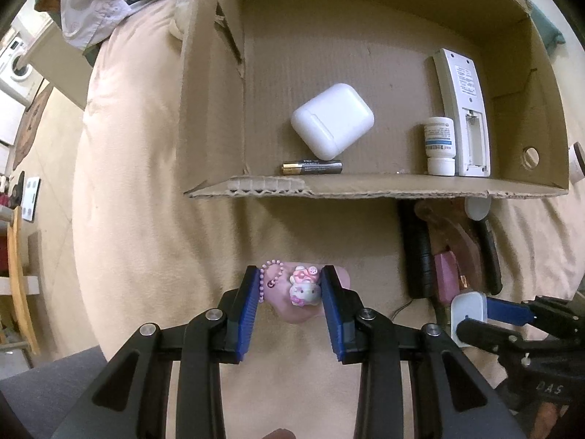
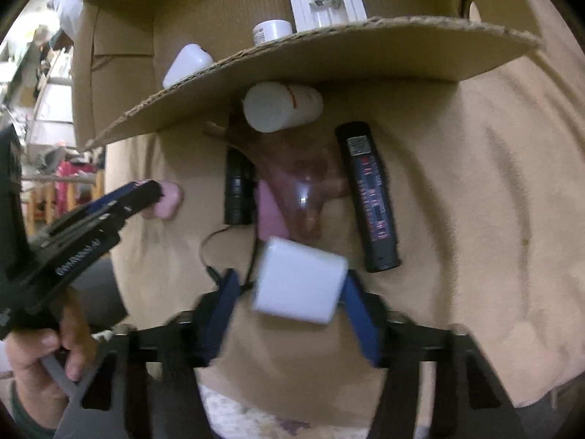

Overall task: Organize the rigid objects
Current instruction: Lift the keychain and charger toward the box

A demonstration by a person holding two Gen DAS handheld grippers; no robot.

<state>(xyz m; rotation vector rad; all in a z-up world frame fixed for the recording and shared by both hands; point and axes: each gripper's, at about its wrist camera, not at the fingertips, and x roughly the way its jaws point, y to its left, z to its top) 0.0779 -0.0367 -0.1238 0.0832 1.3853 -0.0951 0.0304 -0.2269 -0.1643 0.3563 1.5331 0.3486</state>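
My left gripper (image 1: 289, 292) points down over the beige blanket, shut on a pink case with a cat charm and bead chain (image 1: 303, 289). The right wrist view shows the same pink case (image 2: 170, 199) at that gripper's tip. My right gripper (image 2: 292, 289) is shut on a white charger cube (image 2: 299, 285); its right pad touches the cube, and blur softens the left pad. From the left wrist view the charger cube (image 1: 470, 311) sits between the right gripper's fingers. An open cardboard box (image 1: 365, 190) holds a white earbud case (image 1: 332, 120), a battery (image 1: 310, 167), a pill bottle (image 1: 440, 146) and a white remote (image 1: 464, 109).
Loose items lie on the blanket before the box: a white bottle (image 2: 281, 106), a black cylinder (image 2: 237, 190), a long black remote (image 2: 369, 197), a brown translucent piece (image 2: 299, 183), a pink block (image 2: 270, 212) and a thin cable (image 2: 208, 252). A hand (image 2: 55, 347) holds the left gripper.
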